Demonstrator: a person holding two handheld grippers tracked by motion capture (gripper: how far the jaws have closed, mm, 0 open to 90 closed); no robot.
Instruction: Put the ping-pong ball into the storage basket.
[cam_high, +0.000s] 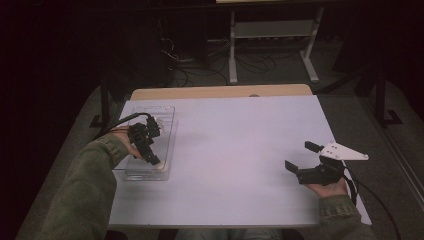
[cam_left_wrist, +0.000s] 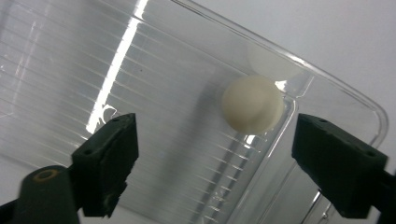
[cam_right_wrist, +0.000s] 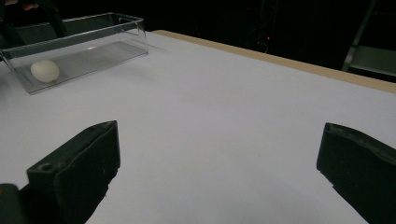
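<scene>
A clear plastic tray (cam_high: 171, 131) lies on the left of the white table top. In its near corner rests a white egg-shaped ball (cam_left_wrist: 252, 103), also seen from afar as the ball (cam_right_wrist: 45, 70) in the tray (cam_right_wrist: 93, 21). My left gripper (cam_high: 152, 159) hangs over the near end of the tray, pointing down. In its own view the left gripper (cam_left_wrist: 215, 140) is open, the ball lying just beyond the gap, nearer the right jaw, untouched. My right gripper (cam_high: 300, 156) is open and holds nothing, low over the table at the right, facing the tray.
The white sheet (cam_high: 235, 150) covers the table, with a wooden strip (cam_high: 220, 92) along the far edge. A cable (cam_high: 117, 122) trails from the left gripper. Beyond the table stands a white metal frame (cam_high: 272, 30) among floor cables in the dark.
</scene>
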